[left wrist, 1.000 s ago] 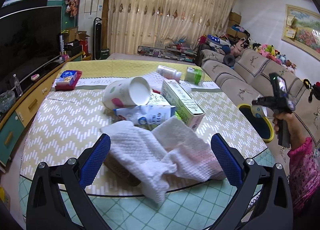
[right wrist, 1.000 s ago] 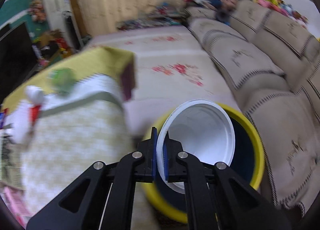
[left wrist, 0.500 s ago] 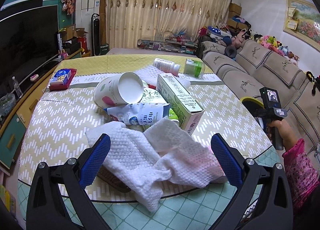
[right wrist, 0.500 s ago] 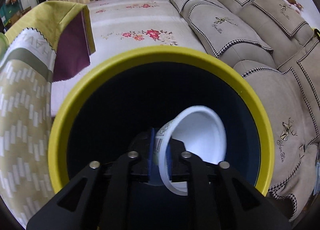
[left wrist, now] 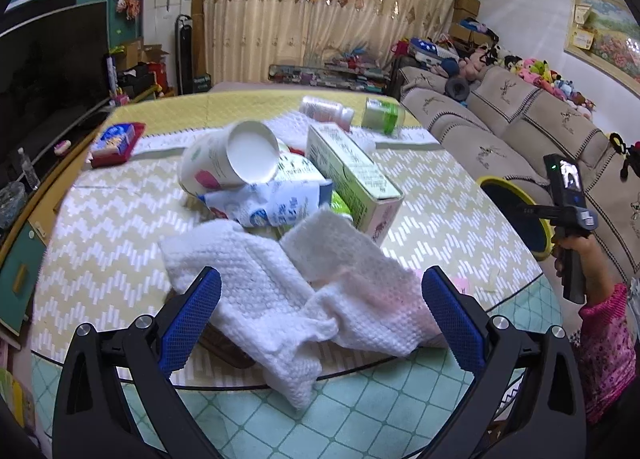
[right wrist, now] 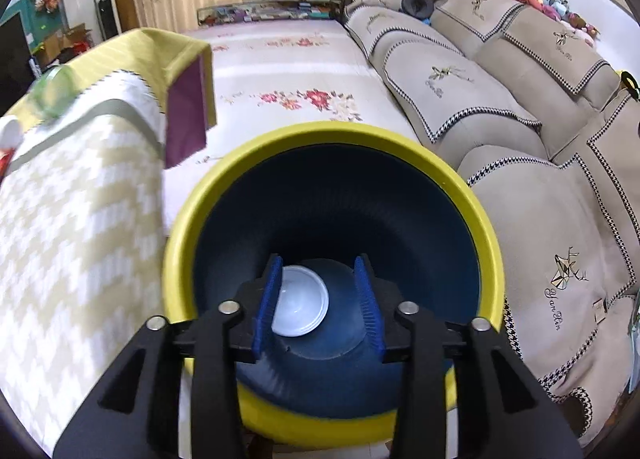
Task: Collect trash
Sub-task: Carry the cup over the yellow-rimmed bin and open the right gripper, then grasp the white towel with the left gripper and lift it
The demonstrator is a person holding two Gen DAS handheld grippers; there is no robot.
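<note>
Right gripper jaws opening, nothing gripped | white cup lies in yellow bin (upright) | left gripper spread wide over white cloth

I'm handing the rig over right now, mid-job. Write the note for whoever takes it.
Right gripper: over the yellow-rimmed bin, jaws opening, nothing between the pads. The white cup lies at the bin's bottom.
Left gripper: open, poised over the white cloths at the table's near edge, holding nothing.
Done: one cup binned.
Left on the table: cloths, printed paper cup, blue-and-white wrapper, green carton, two bottles at the far side.
</note>
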